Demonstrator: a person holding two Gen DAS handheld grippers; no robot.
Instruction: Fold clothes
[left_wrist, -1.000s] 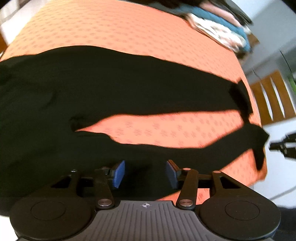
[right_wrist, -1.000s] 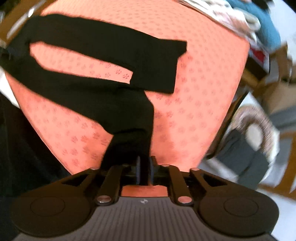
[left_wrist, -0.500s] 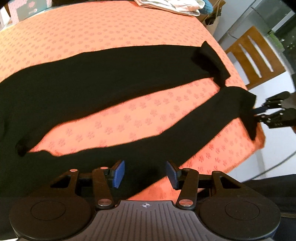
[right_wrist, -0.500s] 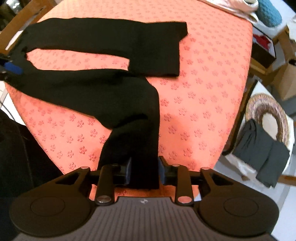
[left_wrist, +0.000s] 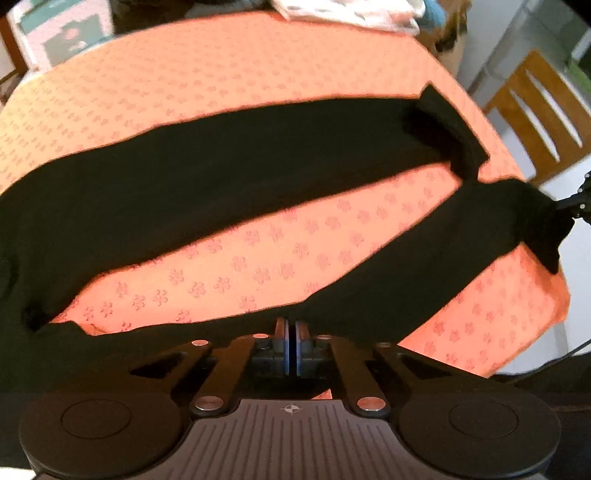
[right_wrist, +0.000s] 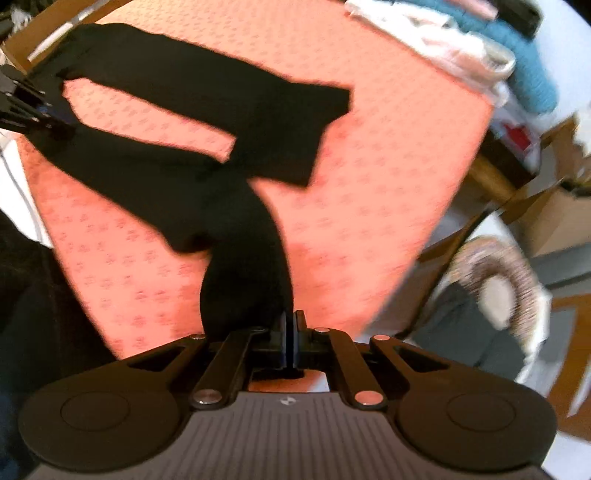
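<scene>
Orange patterned tablecloth (left_wrist: 258, 92), wooden chair (left_wrist: 543, 122), cardboard box (right_wrist: 557, 218)

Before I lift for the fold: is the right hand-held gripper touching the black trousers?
Touching. The right wrist view shows the right hand-held gripper shut on the black trousers, fabric rising off the orange tablecloth.

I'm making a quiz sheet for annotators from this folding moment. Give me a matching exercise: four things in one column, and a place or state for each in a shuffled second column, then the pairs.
Things
1. black trousers
2. left gripper
3. wooden chair
4. pile of clothes

Places or states
A. at the far edge of the orange tablecloth
B. spread out on the cloth, legs apart
C. shut on the near trouser leg
D. beside the table, off the cloth

Pairs: 1-B, 2-C, 3-D, 4-A
</scene>
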